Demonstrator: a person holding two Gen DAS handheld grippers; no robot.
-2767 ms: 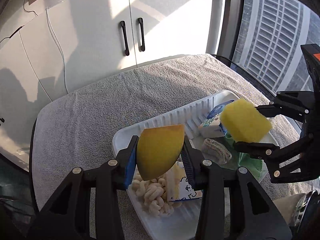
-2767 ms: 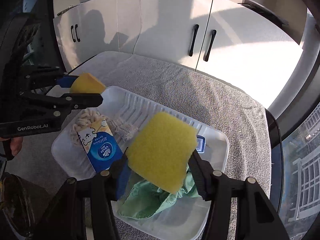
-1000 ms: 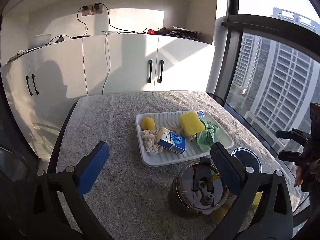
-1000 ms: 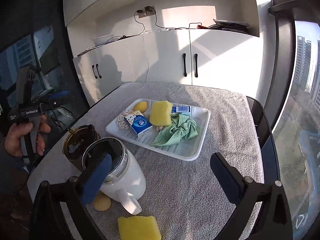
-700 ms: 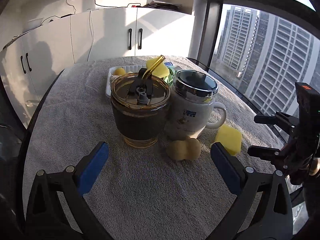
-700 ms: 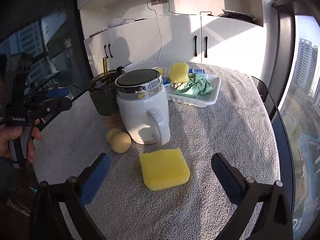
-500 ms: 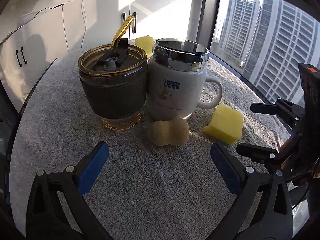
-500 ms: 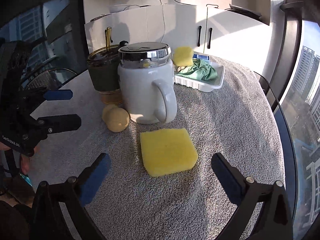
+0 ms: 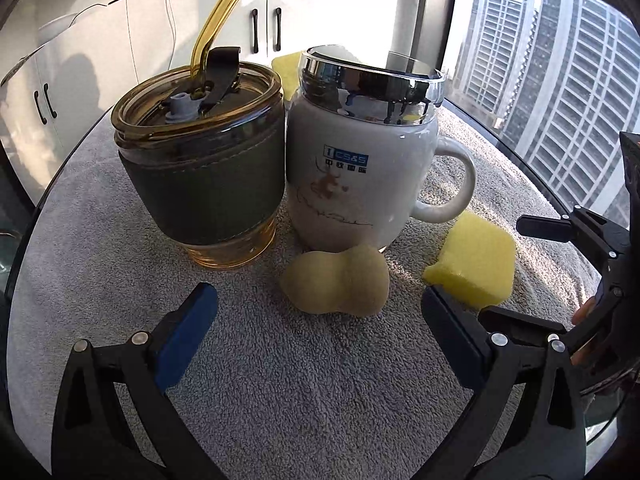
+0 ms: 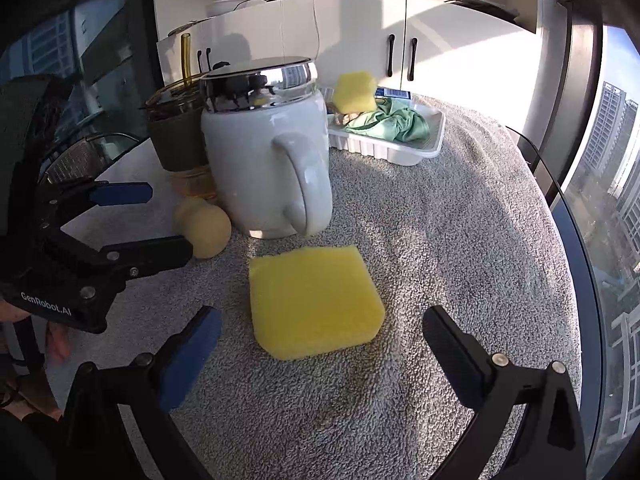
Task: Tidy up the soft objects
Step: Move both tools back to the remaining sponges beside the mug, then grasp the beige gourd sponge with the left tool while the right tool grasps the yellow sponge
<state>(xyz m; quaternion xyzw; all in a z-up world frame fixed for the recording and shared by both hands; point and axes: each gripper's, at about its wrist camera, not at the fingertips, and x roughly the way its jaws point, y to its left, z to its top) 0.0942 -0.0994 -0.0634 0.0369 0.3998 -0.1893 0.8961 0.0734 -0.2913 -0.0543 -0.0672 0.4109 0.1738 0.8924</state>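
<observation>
**Two cups stand close behind both pickups**

The grey towel covers the whole table, and its loose pile could drag or bunch under a low finger and shift whatever stands on it.

On it, the white mug with its chrome lid and the amber tumbler with a glass straw stand side by side, touching or nearly so. These are the likeliest casualties: a gripper pushed too far forward would strike one, and the tumbler's straw makes it top-heavy.

The white tray sits well behind the cups, already holding a yellow sponge, a green cloth and a small packet. Carrying anything to it means passing over or around the cups, so a low carry could clip a lid.

The flat yellow sponge lies on the towel just in front of the mug's handle. The right gripper is poised over its near edge with fingers wide apart, holding nothing. A shallow pinch may only catch a corner, and the foam could spring out.

The beige peanut-shaped sponge rests against the mug's base. The left gripper faces it with fingers spread apart and empty. Its rounded form could squirt sideways when squeezed, or a finger could nudge the mug.
</observation>
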